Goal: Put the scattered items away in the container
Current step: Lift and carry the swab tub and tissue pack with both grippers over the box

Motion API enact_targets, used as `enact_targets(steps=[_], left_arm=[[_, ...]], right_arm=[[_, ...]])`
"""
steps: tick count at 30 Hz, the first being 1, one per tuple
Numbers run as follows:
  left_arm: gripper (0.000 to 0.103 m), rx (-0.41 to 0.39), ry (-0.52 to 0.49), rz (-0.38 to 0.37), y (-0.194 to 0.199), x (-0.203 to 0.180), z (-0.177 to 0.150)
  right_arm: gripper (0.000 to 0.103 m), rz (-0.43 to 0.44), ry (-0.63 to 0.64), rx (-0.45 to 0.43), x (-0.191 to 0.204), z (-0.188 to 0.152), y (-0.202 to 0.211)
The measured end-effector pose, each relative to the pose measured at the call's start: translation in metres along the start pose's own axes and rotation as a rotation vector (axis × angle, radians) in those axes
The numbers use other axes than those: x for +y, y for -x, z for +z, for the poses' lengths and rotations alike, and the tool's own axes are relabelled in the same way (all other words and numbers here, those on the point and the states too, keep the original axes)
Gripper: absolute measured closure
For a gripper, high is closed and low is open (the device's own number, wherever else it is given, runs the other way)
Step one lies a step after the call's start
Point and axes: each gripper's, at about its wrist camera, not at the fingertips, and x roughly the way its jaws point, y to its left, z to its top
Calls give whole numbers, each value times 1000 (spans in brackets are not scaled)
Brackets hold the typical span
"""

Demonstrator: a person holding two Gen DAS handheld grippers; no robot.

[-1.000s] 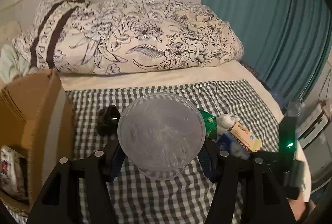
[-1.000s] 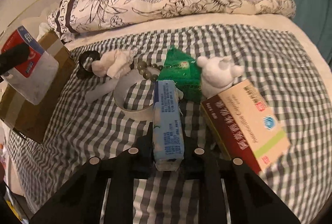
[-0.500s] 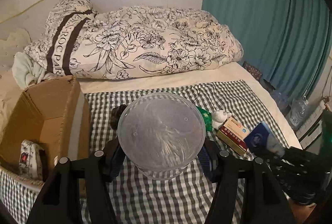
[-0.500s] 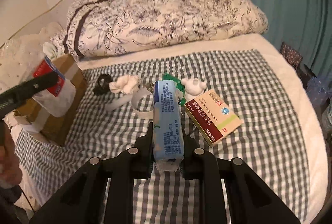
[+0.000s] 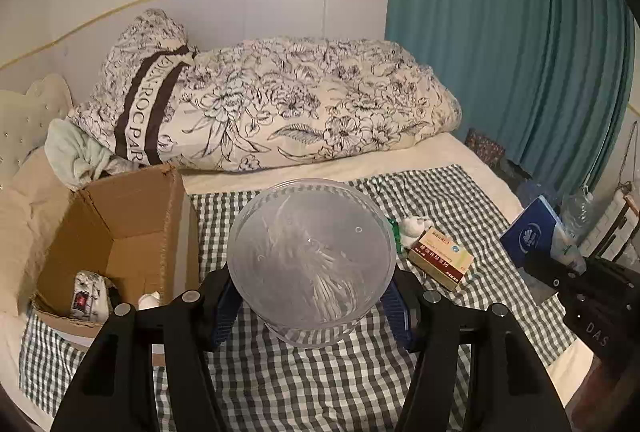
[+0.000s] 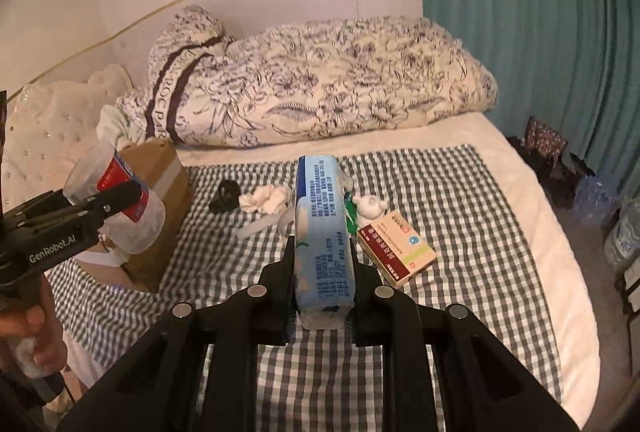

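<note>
The cardboard box (image 5: 120, 232), left of frame, now shows its inside: both grippers have risen, left gripper (image 5: 312, 296) clamping the plastic tub (image 5: 312, 252), right gripper (image 6: 322, 296) pinching the blue pack (image 6: 322, 232), ready for dropping in.

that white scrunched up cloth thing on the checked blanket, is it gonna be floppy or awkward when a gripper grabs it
The white scrunched cloth looks soft and gathered into folds, so it would probably squash and droop in a grip rather than hold shape. It likely weighs little. Lying crumpled on the checked blanket, it seems unlikely to roll or slide.
</note>
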Motion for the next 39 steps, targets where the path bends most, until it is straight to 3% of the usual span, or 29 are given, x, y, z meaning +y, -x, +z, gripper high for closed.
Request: enact_targets(steps=[20,39], left_arm=[[41,-59,-11,16,37,22,8],[40,-64,61,130,35,109,18]], right_arm=[[85,-24,27,-60,38,22,29],[85,81,99,-51,120,56,-6]])
